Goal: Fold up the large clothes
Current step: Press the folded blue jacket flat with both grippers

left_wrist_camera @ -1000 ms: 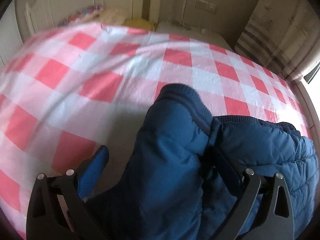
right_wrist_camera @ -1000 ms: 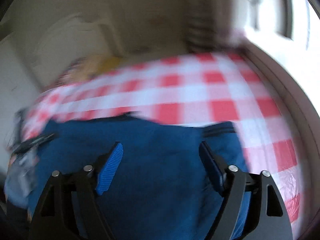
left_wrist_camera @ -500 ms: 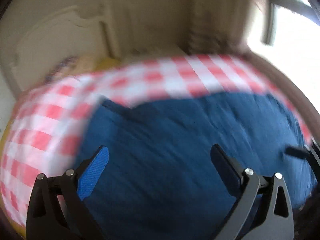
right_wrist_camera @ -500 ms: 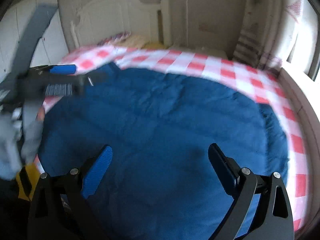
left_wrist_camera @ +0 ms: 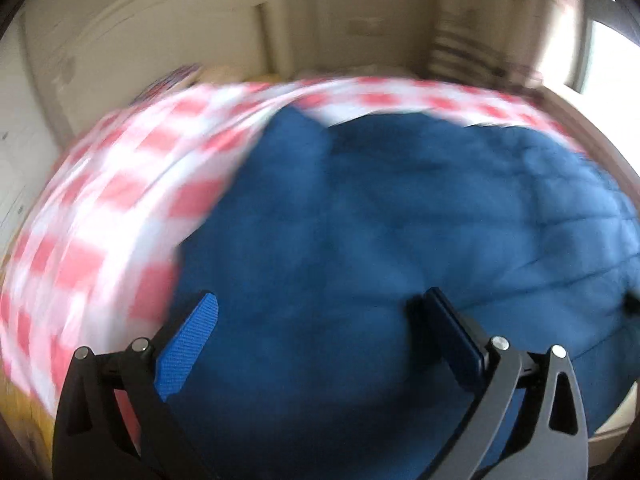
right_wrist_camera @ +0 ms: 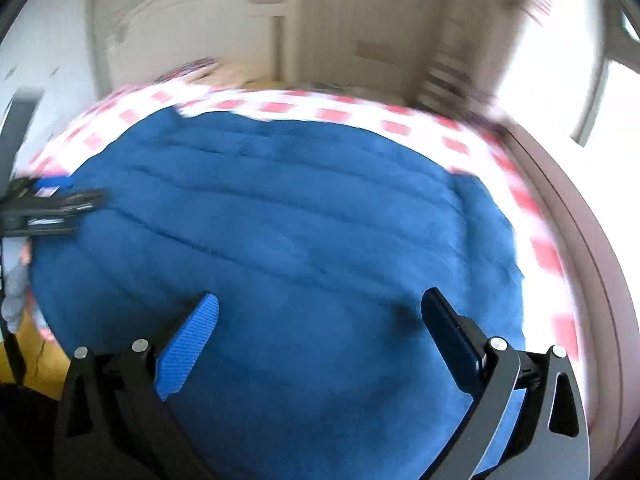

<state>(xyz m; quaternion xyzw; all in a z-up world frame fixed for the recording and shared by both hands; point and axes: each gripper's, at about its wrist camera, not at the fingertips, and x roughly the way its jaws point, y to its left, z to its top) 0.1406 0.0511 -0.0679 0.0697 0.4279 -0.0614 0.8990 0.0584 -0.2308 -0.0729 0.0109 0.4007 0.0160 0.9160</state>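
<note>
A blue quilted jacket [right_wrist_camera: 280,220] is spread across a bed covered by a red and white checked sheet [left_wrist_camera: 120,184], with its stitched channels running across the padding and a darker edge seen at its far right side [right_wrist_camera: 484,200]. It is judged to be soft, puffy and light for its bulk, springy enough to rebound from a fold, and its shell is likely to be slick, so a pinch on the flat padding is expected to slip. A hold is better taken at a hem, a cuff or a corner, where the layers are thin. The left gripper [left_wrist_camera: 320,336] is held over the jacket's near left part with its jaws wide and nothing between them. The right gripper [right_wrist_camera: 320,336] hangs over the near middle, likewise wide and empty. A headboard [right_wrist_camera: 200,28] and a window [right_wrist_camera: 600,92] are seen beyond, blurred
</note>
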